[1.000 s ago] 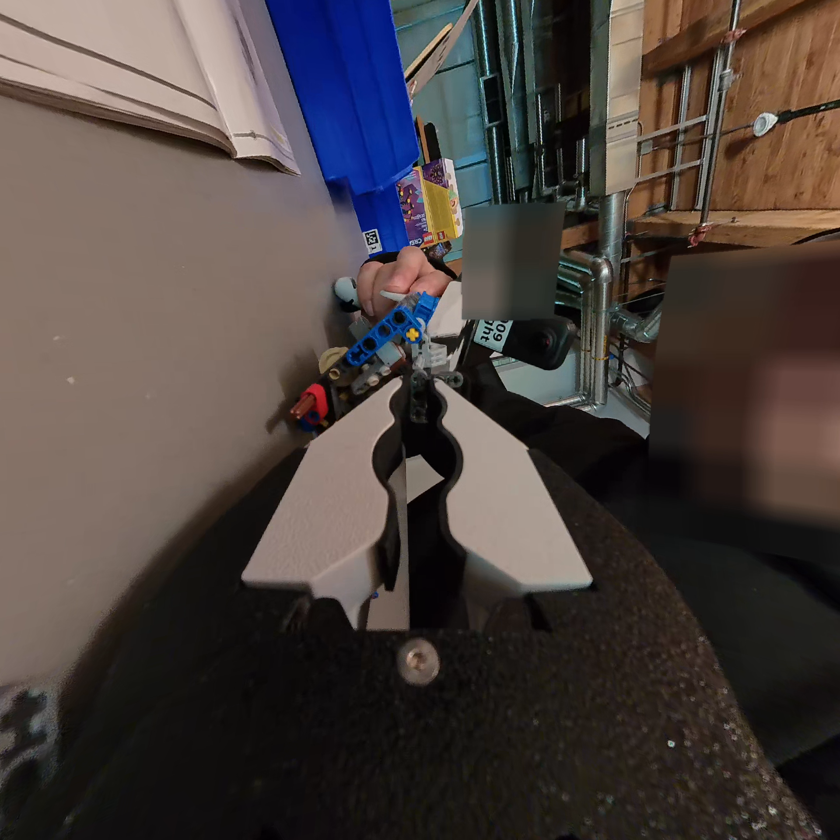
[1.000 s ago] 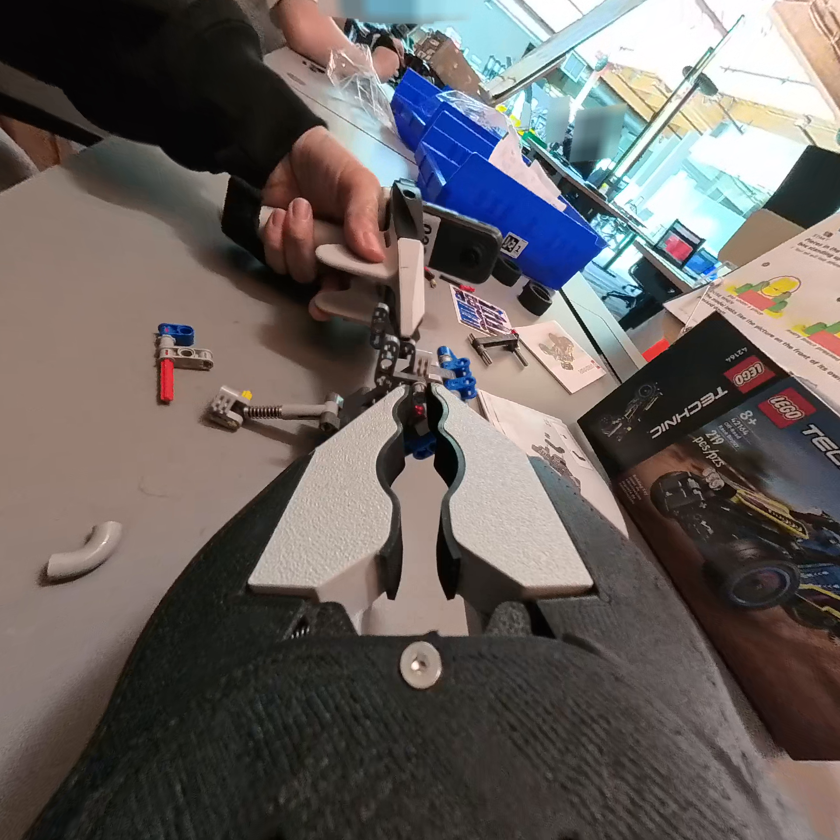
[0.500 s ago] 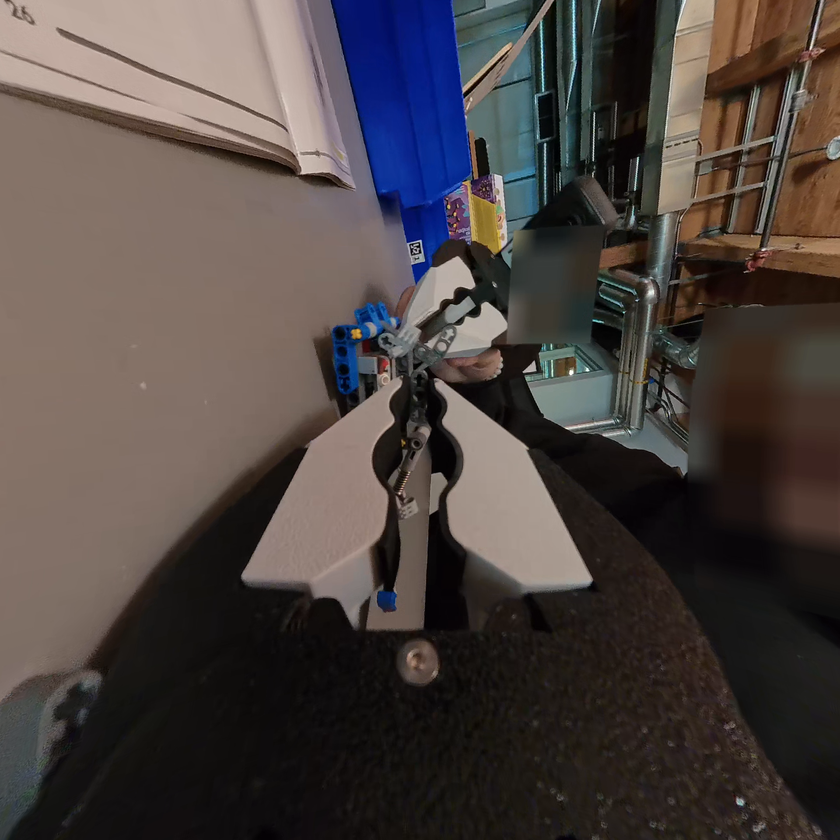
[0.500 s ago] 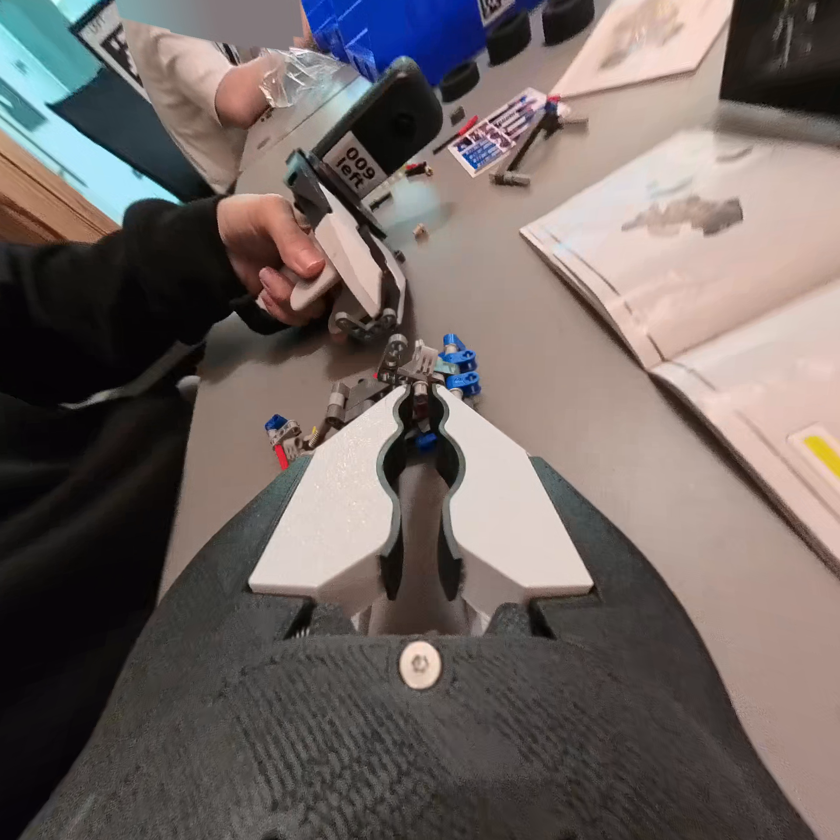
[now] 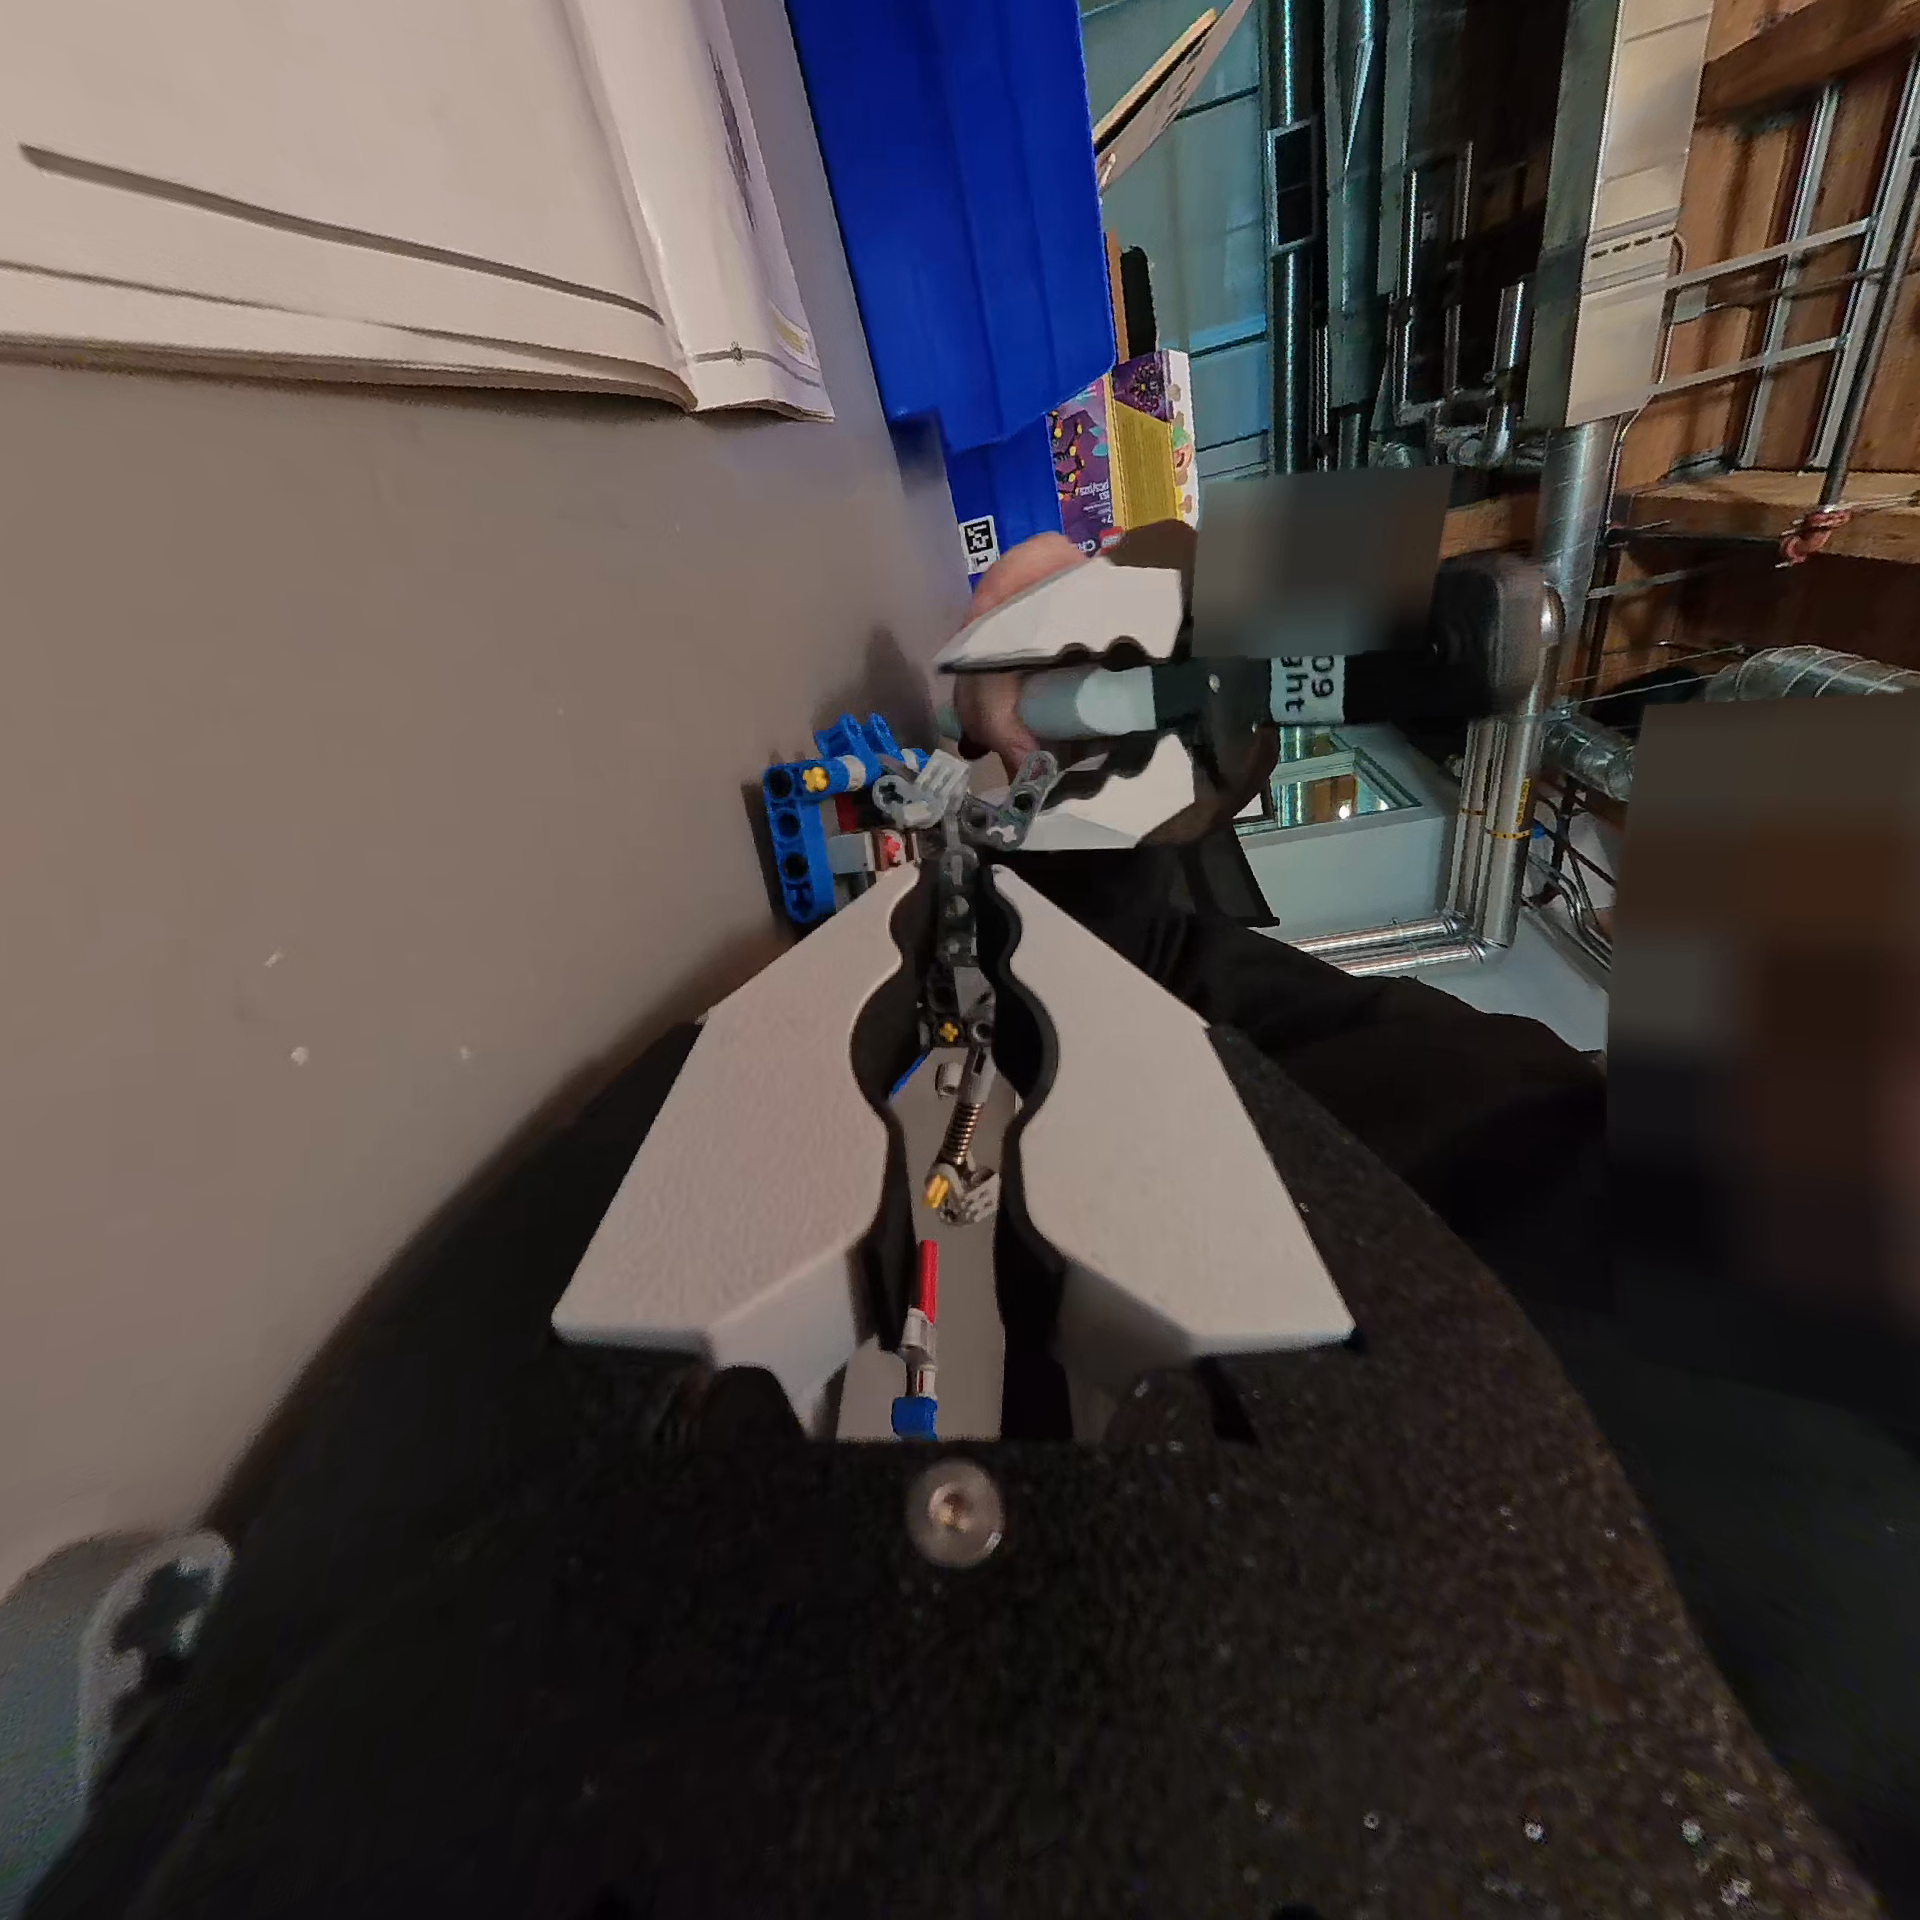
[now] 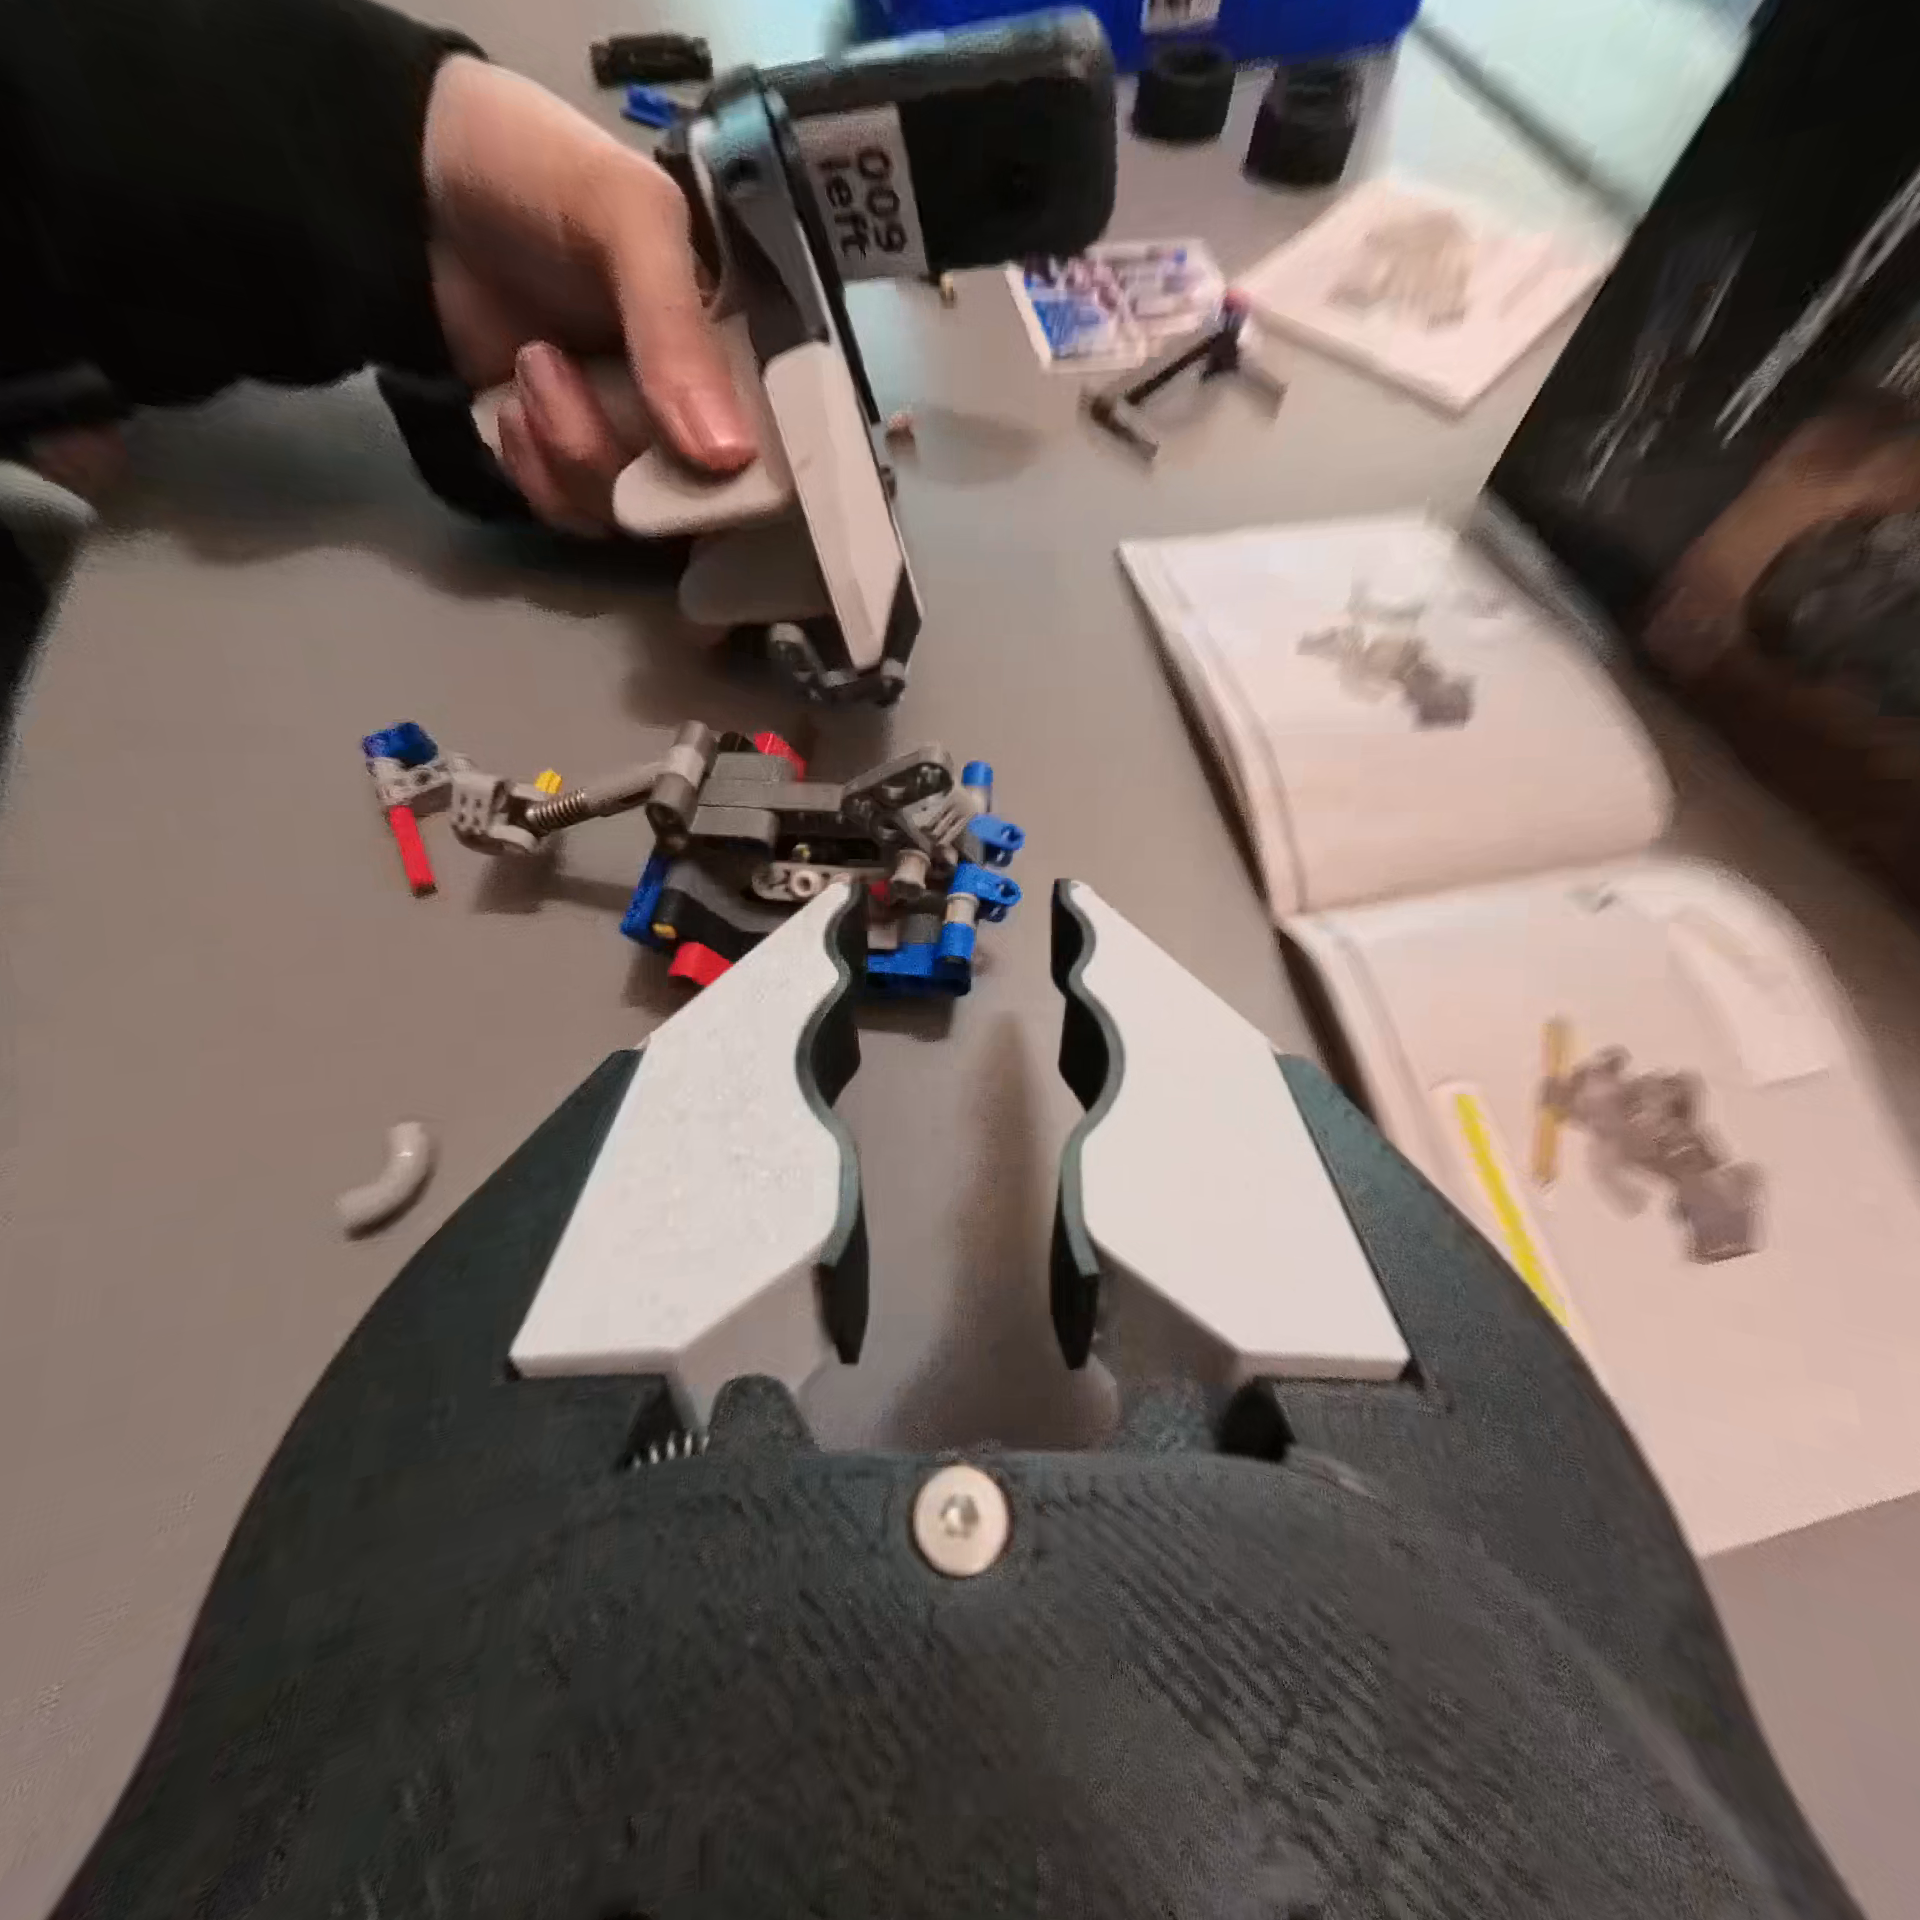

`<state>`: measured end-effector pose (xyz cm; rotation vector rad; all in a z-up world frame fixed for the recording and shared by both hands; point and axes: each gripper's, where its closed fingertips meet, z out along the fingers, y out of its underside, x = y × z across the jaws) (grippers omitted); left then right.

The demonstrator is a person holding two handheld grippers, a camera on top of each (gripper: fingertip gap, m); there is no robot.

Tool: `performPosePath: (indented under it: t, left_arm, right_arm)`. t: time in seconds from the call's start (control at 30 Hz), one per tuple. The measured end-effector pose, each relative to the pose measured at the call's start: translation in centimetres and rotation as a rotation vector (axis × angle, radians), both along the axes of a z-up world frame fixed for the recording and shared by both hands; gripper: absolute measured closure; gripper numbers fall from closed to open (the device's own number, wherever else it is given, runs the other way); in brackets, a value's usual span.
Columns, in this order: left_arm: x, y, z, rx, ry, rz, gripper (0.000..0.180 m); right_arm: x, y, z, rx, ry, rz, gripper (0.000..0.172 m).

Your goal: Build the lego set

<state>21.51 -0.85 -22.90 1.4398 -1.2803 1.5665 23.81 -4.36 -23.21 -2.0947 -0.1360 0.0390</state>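
While the left claw (image 5: 956, 881) is pinching a dark beam (image 6: 831, 681), the right claw (image 6: 951, 902) is gaping beside the seemingly light, snap-apart brick assembly (image 6: 748, 810); its stiff grey beams seem the safest hold.

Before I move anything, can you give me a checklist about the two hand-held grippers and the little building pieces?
1. Right hand-held gripper is open, with nothing between its fingers: ok.
2. Left hand-held gripper is shut on a dark grey beam: ok.
3. Brick assembly lies flat on the table: ok.
4. Right fingertip is clear of the assembly: cannot tell.
5. Open booklet lies apart from the pieces: ok.
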Motion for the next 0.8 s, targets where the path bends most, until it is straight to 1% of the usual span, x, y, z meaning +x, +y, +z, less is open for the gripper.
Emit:
performPosePath:
  t: [0.07, 0.1, 0.17, 0.23, 0.27, 0.33, 0.43, 0.47, 0.53, 0.63, 0.7, 0.77, 0.8]
  left_arm:
    - [0.0, 0.0, 0.1, -0.005, -0.002, 0.001, 0.177]
    - [0.0, 0.1, 0.1, -0.006, -0.003, 0.002, 0.177]
    - [0.0, 0.1, 0.1, -0.007, -0.004, 0.0, 0.177]
    - [0.0, 0.0, 0.2, -0.01, -0.005, -0.003, 0.177]
    - [0.0, 0.0, 0.2, -0.012, -0.007, -0.005, 0.177]
    - [0.0, 0.0, 0.2, -0.014, -0.009, -0.008, 0.177]
    - [-0.1, 0.0, 0.3, -0.018, -0.011, -0.014, 0.177]
    - [-0.2, -0.1, 0.3, -0.017, -0.011, -0.018, 0.177]
    - [-0.2, -0.2, 0.2, -0.012, -0.01, -0.024, 0.177]
    - [-0.3, -0.3, 0.2, -0.008, -0.01, -0.03, 0.177]
    - [-0.3, -0.3, 0.2, -0.011, -0.012, -0.031, 0.177]
    - [-0.3, -0.3, 0.2, -0.013, -0.012, -0.032, 0.177]
    - [-0.3, -0.3, 0.3, -0.014, -0.013, -0.034, 0.177]
  right_arm:
    - [-0.6, 0.4, 1.8, 0.107, -0.16, 0.048, 0.142]
    - [-1.0, 0.6, 2.2, 0.135, -0.209, 0.067, 0.145]
    - [-1.7, 0.9, 2.1, 0.158, -0.265, 0.108, 0.143]
    - [-1.0, 1.3, 1.3, 0.145, -0.332, 0.078, 0.14]
    - [-1.0, 1.3, 1.0, 0.148, -0.349, 0.086, 0.145]
    - [-1.0, 1.5, 1.3, 0.184, -0.362, 0.091, 0.15]
    - [-1.3, 1.6, 1.6, 0.219, -0.384, 0.122, 0.152]
    - [-1.2, 1.7, 1.8, 0.232, -0.4, 0.123, 0.151]
    - [-1.0, 1.8, 2.1, 0.253, -0.431, 0.116, 0.143]
    - [-0.9, 2.1, 2.9, 0.313, -0.476, 0.121, 0.14]
    - [-0.7, 2.3, 2.0, 0.272, -0.467, 0.132, 0.142]
    - [-1.0, 2.4, 1.6, 0.259, -0.461, 0.161, 0.151]
    - [-1.1, 2.4, 1.6, 0.255, -0.457, 0.168, 0.153]
